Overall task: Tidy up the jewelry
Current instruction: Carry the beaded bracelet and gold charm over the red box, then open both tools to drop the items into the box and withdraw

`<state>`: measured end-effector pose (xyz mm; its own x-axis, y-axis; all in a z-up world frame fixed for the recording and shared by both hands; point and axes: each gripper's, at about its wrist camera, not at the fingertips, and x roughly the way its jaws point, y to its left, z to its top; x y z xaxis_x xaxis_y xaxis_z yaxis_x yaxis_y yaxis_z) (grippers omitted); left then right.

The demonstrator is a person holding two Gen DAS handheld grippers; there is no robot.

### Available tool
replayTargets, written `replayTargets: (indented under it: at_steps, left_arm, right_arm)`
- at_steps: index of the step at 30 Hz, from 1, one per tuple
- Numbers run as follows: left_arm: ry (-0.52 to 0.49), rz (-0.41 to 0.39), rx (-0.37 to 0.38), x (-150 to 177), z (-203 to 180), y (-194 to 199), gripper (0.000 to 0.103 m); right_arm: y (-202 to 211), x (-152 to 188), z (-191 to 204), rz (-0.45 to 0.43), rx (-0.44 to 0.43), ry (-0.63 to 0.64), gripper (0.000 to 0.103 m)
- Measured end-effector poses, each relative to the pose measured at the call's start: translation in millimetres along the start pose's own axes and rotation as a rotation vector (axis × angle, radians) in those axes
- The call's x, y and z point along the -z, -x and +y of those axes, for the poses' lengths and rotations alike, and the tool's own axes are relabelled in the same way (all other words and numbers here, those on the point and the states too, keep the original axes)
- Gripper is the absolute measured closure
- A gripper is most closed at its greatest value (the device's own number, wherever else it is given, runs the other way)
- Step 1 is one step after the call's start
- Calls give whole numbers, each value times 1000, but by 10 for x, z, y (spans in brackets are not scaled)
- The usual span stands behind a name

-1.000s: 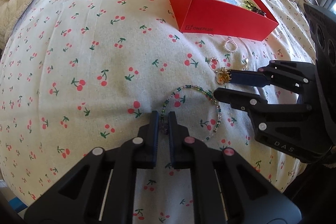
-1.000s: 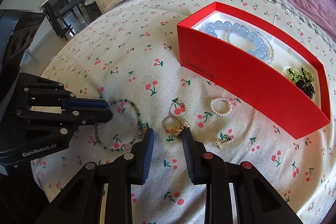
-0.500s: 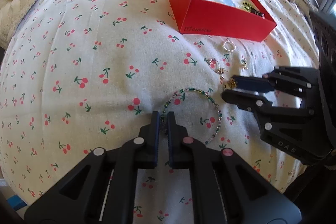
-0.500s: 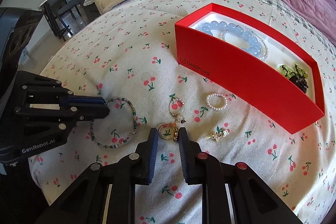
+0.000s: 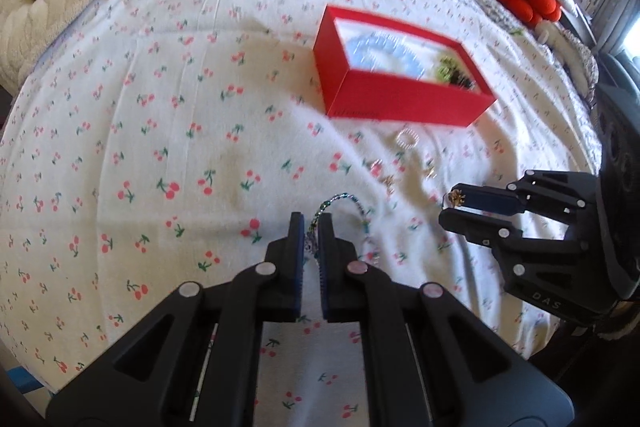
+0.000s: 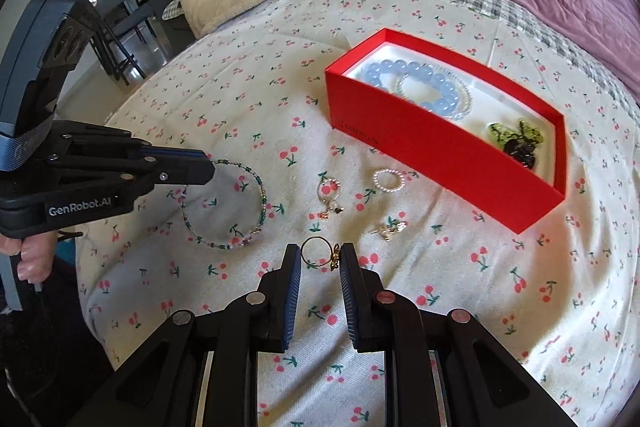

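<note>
Our left tongs (image 5: 311,229) pinch the beaded bracelet (image 6: 224,205); our right tongs (image 6: 319,259) hold the gold ring (image 6: 314,253) between parted fingers; the red box (image 6: 440,151) sits ahead; the thin bracelet could slip; the ring might drop.

The left gripper (image 5: 311,227) has lifted the beaded bracelet (image 6: 224,203) off the bedspread; the right gripper (image 6: 320,259) has lifted the gold ring (image 6: 316,253).

Each camera sits behind its own fingers, looking forward and down at the cherry-print bedsheet (image 5: 160,107) from close range. The left view faces the red box (image 5: 400,103) from its short end, the right from its long side; both share it and the beaded bracelet (image 6: 260,195).
</note>
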<state>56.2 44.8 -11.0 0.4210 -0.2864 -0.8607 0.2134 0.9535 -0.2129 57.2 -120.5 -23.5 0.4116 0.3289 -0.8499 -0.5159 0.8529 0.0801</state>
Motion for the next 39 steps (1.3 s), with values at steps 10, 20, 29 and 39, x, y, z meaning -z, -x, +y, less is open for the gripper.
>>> replayTargets:
  at_steps: [10, 20, 29, 39]
  left_arm:
    - [27, -101, 24, -306, -178, 228, 96]
    - [38, -179, 44, -612, -347, 358, 96]
    - [52, -191, 118, -903, -593, 197, 96]
    - [80, -183, 220, -1208, -870, -120, 95]
  right_arm:
    - [285, -110, -300, -56, 34, -111, 83]
    - [498, -269, -669, -117, 53, -223, 83]
    - [444, -388, -973, -129, 60, -287, 83]
    - [284, -513, -1145, -129, 58, -314, 83]
